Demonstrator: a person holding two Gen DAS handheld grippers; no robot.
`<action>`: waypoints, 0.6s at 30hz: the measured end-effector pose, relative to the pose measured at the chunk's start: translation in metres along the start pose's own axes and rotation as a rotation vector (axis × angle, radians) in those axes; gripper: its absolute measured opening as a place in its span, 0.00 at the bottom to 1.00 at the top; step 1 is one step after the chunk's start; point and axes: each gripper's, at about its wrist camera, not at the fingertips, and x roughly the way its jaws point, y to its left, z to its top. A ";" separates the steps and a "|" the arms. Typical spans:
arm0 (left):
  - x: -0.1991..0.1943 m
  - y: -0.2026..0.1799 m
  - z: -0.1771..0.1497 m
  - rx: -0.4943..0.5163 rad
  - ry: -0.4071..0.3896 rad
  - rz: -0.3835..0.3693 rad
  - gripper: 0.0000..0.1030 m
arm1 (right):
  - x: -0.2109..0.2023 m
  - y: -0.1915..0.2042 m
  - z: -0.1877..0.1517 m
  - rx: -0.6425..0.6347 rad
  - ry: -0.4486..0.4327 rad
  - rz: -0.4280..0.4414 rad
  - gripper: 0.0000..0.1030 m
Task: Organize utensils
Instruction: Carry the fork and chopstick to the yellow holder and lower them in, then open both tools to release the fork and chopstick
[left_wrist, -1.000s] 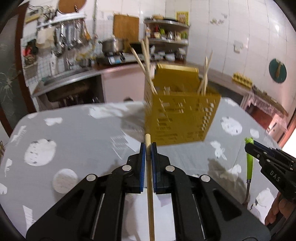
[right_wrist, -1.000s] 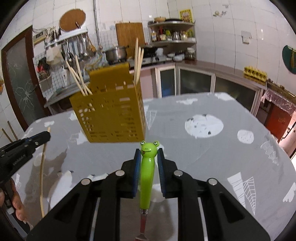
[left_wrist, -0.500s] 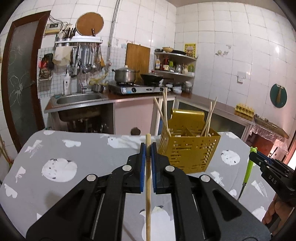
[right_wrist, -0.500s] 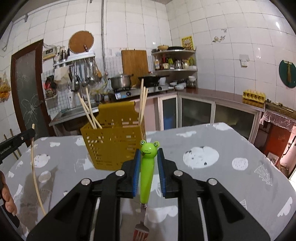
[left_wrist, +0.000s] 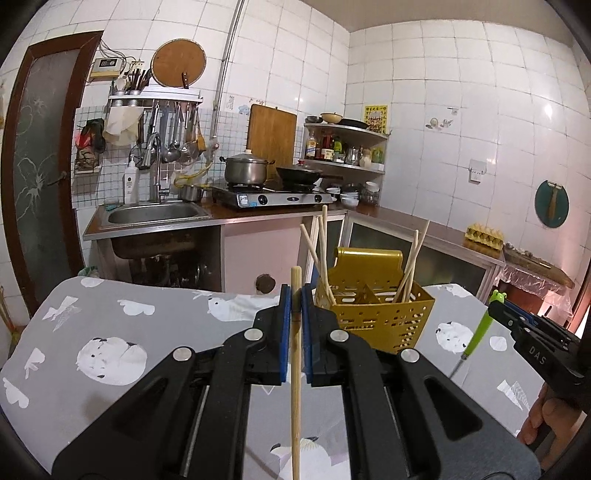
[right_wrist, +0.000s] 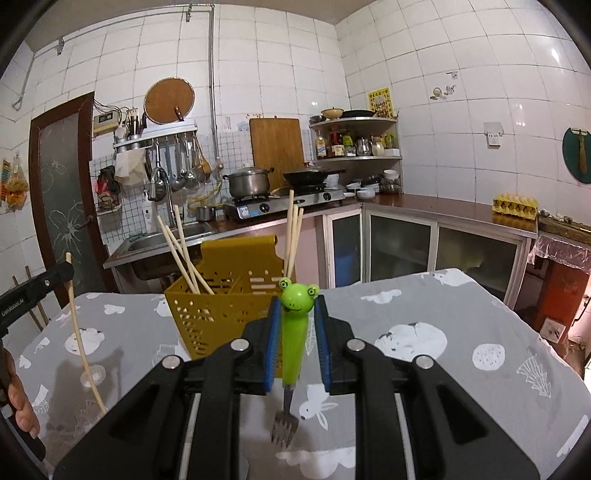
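Left gripper (left_wrist: 295, 306) is clamped tight, blue pads pressed on a thin stick held upright near its top. Right gripper (right_wrist: 294, 325) is closed partway on a thicker handle, which hangs downward between the pads. Both are pointed slightly below level, held side by side. A bare hand (right_wrist: 20, 406) is seen on the left grip, fingers (left_wrist: 543, 417) on the right.

- My left hand-held gripper (left_wrist: 295, 295) is matt black plastic with blue ribbed pads; so is my right hand-held gripper (right_wrist: 294, 321).
- The chopstick (left_wrist: 295, 369) is pale, smooth bare wood.
- The fork (right_wrist: 291, 343) has a glossy green plastic frog handle and dull metal tines.
- The basket (right_wrist: 218, 306) is mustard-yellow perforated plastic with a slight sheen.
- The tabletop (right_wrist: 461, 325) wears matt grey printed cloth.
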 end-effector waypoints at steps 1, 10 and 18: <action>0.001 -0.002 0.002 0.003 -0.005 -0.003 0.04 | 0.000 -0.001 0.001 -0.001 -0.004 0.002 0.18; 0.007 -0.014 0.045 -0.018 -0.075 -0.031 0.04 | -0.004 -0.006 0.050 -0.010 -0.081 0.015 0.18; 0.021 -0.041 0.114 0.000 -0.171 -0.058 0.04 | -0.003 0.003 0.124 -0.044 -0.181 0.030 0.18</action>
